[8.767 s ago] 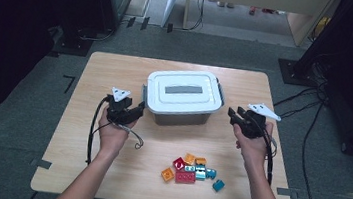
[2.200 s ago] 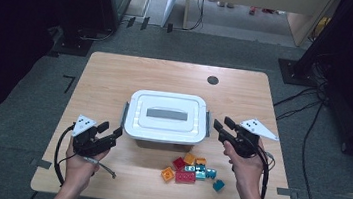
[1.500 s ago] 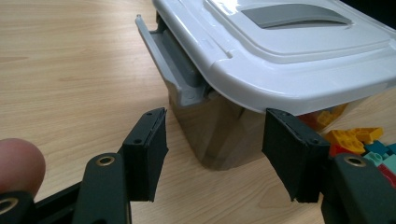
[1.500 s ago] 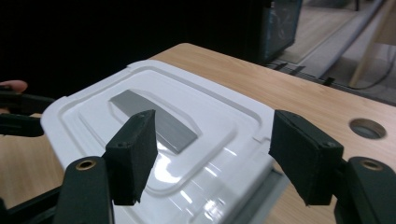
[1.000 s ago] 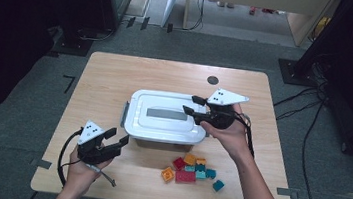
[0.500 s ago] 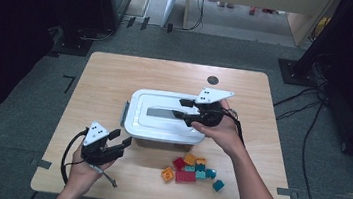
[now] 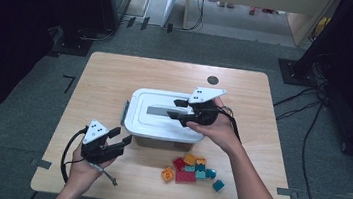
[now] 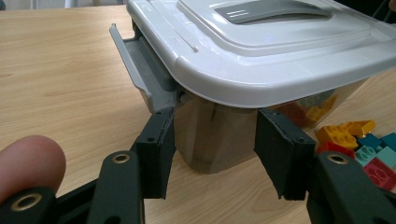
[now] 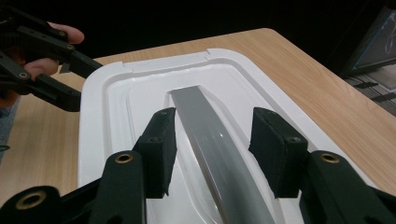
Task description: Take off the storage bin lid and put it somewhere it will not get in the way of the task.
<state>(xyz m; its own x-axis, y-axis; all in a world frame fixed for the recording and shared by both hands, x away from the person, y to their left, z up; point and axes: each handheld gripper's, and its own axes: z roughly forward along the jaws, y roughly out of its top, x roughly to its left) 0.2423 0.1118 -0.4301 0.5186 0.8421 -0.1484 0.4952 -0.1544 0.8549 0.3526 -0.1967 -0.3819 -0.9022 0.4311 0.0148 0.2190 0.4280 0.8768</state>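
- High view: your right gripper hangs over the lid of the box, jaws parted either side of the grey handle. Your left gripper waits off the box's near left corner, jaws apart and holding nothing. The step in hand looks like taking the lid by its handle.
- Left gripper view: just ahead of your open jaws is the box's clear wall, with the grey latch up and to their left. Loose bricks lie off to the right, and bare table to the left gives room to swing.
- Right gripper view: the handle runs between your two pads, untouched by either. Next, sink a little and close on it. The lid's rim is near on the right, so keep centred.
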